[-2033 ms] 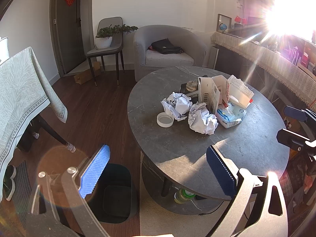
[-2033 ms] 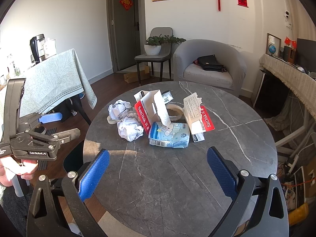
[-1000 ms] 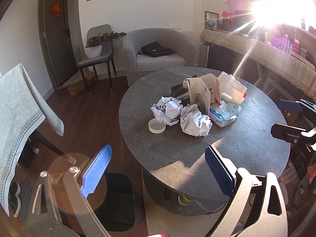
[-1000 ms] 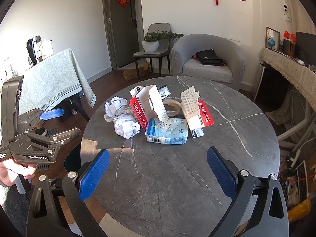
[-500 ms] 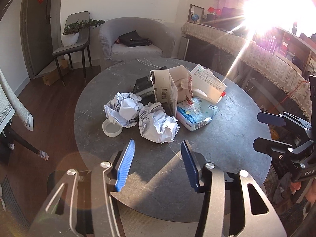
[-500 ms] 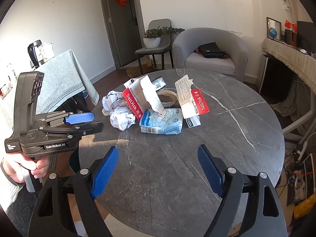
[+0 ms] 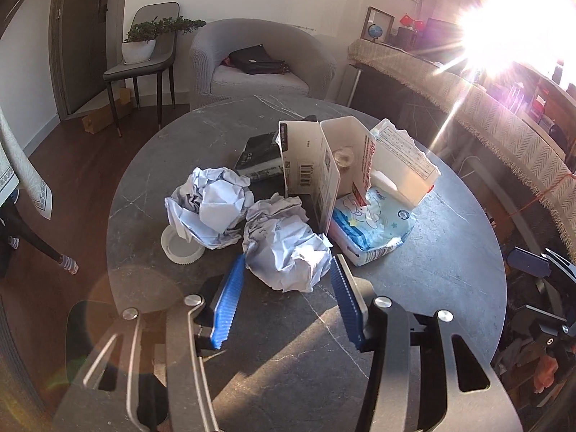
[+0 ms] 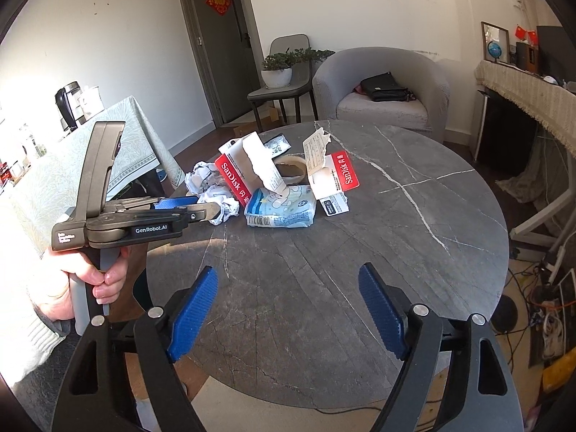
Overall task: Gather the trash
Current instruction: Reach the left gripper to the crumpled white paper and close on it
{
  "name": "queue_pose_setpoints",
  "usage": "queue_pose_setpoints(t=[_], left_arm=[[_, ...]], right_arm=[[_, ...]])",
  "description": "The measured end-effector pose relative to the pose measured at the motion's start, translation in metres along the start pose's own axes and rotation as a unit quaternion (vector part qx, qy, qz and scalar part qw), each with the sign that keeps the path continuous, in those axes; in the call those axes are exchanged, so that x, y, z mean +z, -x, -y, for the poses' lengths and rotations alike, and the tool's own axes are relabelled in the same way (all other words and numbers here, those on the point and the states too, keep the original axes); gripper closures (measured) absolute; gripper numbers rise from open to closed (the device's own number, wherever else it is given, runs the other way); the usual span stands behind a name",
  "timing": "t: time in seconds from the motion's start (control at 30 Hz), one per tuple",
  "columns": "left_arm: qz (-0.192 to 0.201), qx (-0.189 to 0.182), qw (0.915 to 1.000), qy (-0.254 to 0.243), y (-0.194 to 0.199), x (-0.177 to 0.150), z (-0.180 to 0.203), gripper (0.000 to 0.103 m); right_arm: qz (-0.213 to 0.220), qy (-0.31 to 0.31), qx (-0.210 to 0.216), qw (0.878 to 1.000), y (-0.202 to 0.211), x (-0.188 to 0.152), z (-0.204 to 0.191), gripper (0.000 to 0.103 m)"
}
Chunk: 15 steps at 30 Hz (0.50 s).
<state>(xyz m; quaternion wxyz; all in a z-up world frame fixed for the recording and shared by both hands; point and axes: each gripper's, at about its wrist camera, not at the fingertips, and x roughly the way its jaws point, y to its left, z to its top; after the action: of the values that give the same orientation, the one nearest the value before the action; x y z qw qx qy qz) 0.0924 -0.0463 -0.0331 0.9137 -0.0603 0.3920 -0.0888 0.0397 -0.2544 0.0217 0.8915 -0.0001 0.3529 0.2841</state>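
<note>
Two blue pads of the left gripper (image 7: pixel 286 268) stood parted, flanking the nearer crumpled paper ball (image 7: pixel 288 248) on the round table (image 7: pixel 432 288). Right gripper (image 8: pixel 288 280) hovered spread and empty over bare tabletop, well short of the tissue pack (image 8: pixel 282 207) and torn SanDisk carton (image 8: pixel 237 169) beyond.
</note>
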Motion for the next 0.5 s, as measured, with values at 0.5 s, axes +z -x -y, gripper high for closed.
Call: queue_pose_setpoints(t=[0.5], left_arm=[[-0.001, -0.013, 0.9998, 0.013, -0.003, 0.005, -0.013, 0.053]], right_arm=[[0.001, 0.013, 0.002, 1.0, -0.008, 0.014, -0.012, 0.038]])
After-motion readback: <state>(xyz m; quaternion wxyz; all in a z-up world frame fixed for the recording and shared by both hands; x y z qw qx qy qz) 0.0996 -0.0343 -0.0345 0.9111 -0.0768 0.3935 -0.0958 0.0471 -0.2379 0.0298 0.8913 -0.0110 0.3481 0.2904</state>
